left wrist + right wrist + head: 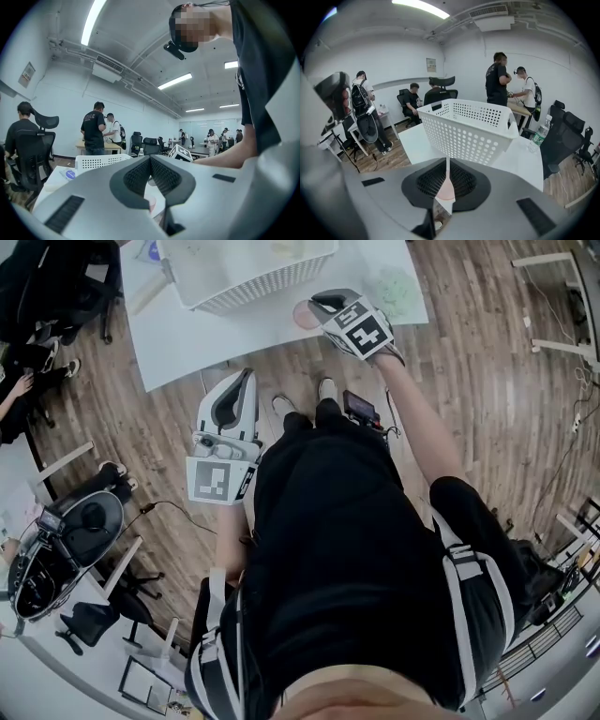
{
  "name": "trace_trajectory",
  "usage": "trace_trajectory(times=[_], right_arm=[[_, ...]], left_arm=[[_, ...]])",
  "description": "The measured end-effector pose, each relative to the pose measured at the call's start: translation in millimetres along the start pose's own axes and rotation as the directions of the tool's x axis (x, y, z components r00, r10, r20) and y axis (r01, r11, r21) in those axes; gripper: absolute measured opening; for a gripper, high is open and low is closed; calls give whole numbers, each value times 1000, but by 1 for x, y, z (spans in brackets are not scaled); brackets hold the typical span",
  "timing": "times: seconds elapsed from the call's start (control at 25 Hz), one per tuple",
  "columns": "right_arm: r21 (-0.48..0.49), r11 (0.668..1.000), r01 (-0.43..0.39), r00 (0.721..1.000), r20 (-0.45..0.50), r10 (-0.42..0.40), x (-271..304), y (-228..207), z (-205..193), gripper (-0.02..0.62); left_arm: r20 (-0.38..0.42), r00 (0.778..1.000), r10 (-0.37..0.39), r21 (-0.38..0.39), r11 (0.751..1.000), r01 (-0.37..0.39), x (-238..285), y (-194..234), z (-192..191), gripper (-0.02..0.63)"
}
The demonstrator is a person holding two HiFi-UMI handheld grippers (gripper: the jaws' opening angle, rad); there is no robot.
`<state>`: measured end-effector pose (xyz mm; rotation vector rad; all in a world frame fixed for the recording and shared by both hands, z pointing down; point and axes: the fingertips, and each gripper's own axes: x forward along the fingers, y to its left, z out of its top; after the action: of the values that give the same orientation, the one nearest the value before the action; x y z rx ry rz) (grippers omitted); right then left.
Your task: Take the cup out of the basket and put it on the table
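Observation:
A pink cup (pixel 305 315) stands upright on the white table (pixel 187 338) near its front edge, outside the white perforated basket (pixel 253 289). My right gripper (pixel 327 303) hovers just right of the cup and above it, jaws all but together and holding nothing. In the right gripper view the cup (pixel 446 190) shows as a pink sliver through the slit of my right gripper (pixel 447 160), with the basket (pixel 468 136) beyond. My left gripper (pixel 247 377) is shut and empty, held over the floor short of the table. In its own view my left gripper (pixel 150 158) points level toward the basket (pixel 101 162).
A water bottle (pixel 539 133) stands on the table right of the basket, and a printed sheet (pixel 394 287) lies on the table's right part. Office chairs (pixel 66 549) and desks ring the wooden floor. Several people (pixel 499 79) stand behind the table.

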<state>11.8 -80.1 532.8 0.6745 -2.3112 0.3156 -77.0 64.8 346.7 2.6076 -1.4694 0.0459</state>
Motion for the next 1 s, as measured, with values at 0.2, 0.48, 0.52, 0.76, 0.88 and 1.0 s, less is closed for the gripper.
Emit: trace_trajectory(times=[0.2, 0.48, 0.52, 0.76, 0.88, 1.0], right_arm=[[-36, 999, -36, 989, 139, 40, -48, 21, 34, 21], [-118, 991, -61, 922, 373, 101, -126, 55, 82, 20], [-123, 991, -58, 909, 404, 103, -137, 59, 87, 20], [-115, 992, -44, 809, 579, 103, -186, 79, 104, 20], [-84, 995, -50, 770, 632, 92, -199, 83, 101, 20], [-72, 995, -62, 775, 625, 94, -199, 86, 90, 20]], left_arm=[[21, 1000, -11, 15, 1000, 10, 7, -10, 8, 20], [47, 999, -24, 26, 999, 23, 17, -21, 17, 20], [50, 998, -27, 28, 999, 25, 18, -22, 18, 20], [44, 998, -34, 32, 999, 33, 24, -30, 20, 20], [42, 998, -43, 26, 999, 42, 25, -34, 19, 20], [35, 998, -48, 36, 998, 47, 26, -37, 17, 20]])
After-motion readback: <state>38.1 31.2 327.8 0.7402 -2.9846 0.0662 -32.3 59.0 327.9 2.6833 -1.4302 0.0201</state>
